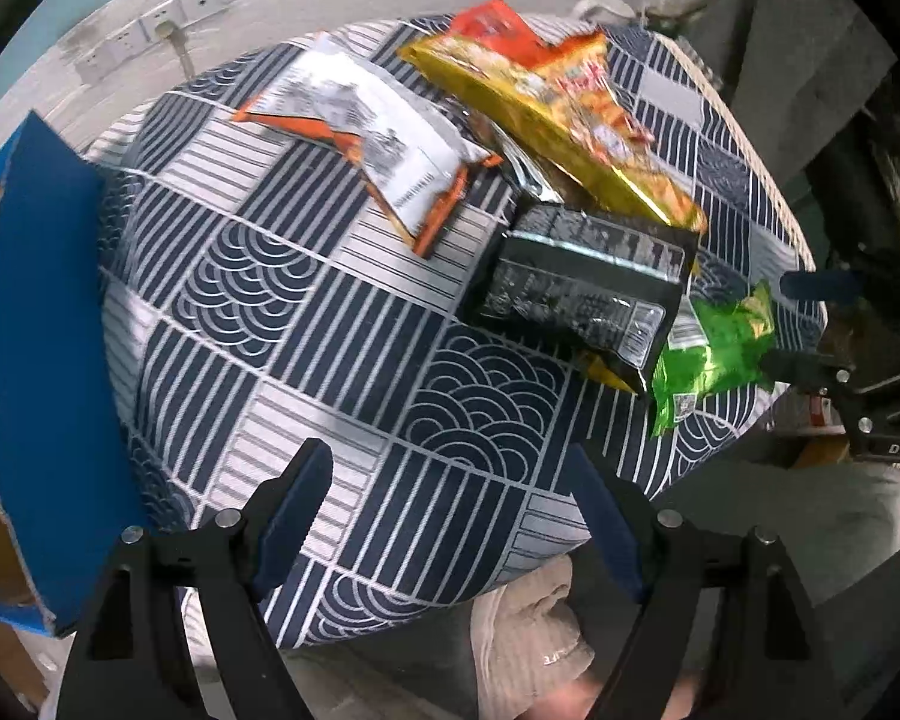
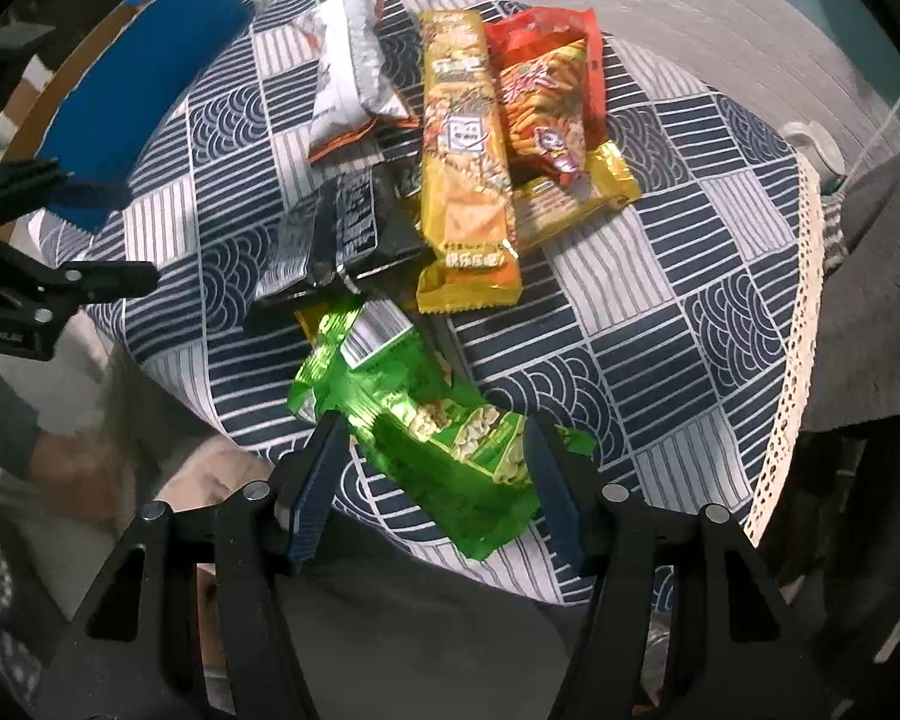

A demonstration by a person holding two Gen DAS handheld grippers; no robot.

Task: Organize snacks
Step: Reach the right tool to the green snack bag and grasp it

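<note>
R gripper: right gripper (image 2: 435, 468) spread wide, green packet (image 2: 426, 420) lying between the fingers – pads look not yet closed on it, contact w/ the film can't be told.
L gripper: left gripper (image 1: 450, 516) spread, holding nothing, hovering over bare cloth near the table's near edge.
Green packet loc: near edge of the round table (image 2: 660, 324), part of it overhanging toward the person; its far end touches the black pouch (image 2: 342, 234).
Rest of pile: long yellow pack (image 2: 465, 180), red-orange bag (image 2: 546, 102) and a 2nd yellow pack (image 2: 576, 192) overlapping toward the table's centre and far side; white/orange bag (image 2: 348, 90) just beside them, nearer the blue box.
Bin: blue box (image 1: 48, 360) at the table's left edge, flap up – likely where snacks go.
Handling: thin crinkly film, light, puffy, slick – will deform and may slide out of a shallow pinch. Contents look like brittle pieces, so squeeze soft.
Grip pt: judged best across the narrow width mid-body, or on the flat sealed end.
Room: open cloth between pile and box, so clear path leftward – L gripper sits in that lane, may need to yield.
Risk: packet by the table edge, a nudge could drop it off; dragging may pull the black pouch along.
</note>
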